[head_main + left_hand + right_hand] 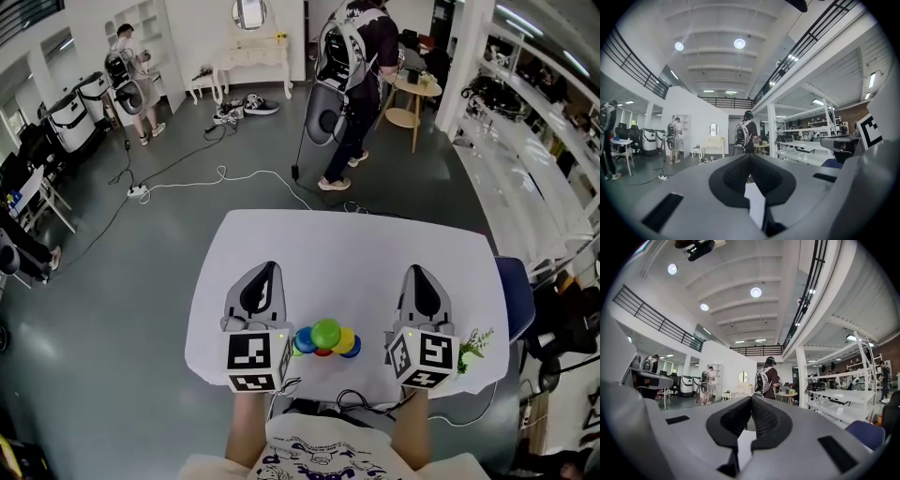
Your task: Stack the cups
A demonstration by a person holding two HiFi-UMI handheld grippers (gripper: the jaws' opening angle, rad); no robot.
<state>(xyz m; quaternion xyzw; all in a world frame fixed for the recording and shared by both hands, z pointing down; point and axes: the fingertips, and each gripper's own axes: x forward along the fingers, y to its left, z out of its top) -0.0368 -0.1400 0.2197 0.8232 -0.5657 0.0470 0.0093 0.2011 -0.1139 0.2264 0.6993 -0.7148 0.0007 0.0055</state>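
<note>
A cluster of small cups (pixel 324 338), green, yellow, blue and red, sits near the front edge of the white table (pixel 347 244), between my two grippers. My left gripper (pixel 270 267) lies level to the left of the cups, its jaws shut with nothing in them. To the cups' right, my right gripper (pixel 415 272) also points away from me, shut and empty. In the left gripper view the gripper (pixel 750 157) has its black pads pressed together. The right gripper view gives the same picture of the gripper (pixel 751 399). No cup appears in either gripper view.
A small green plant sprig (pixel 475 343) lies at the table's front right. A blue chair (pixel 516 295) stands beside the right edge. A person with a backpack (pixel 352 66) stands beyond the table; cables (pixel 220 178) trail over the grey floor. Another person (pixel 131 80) stands far left.
</note>
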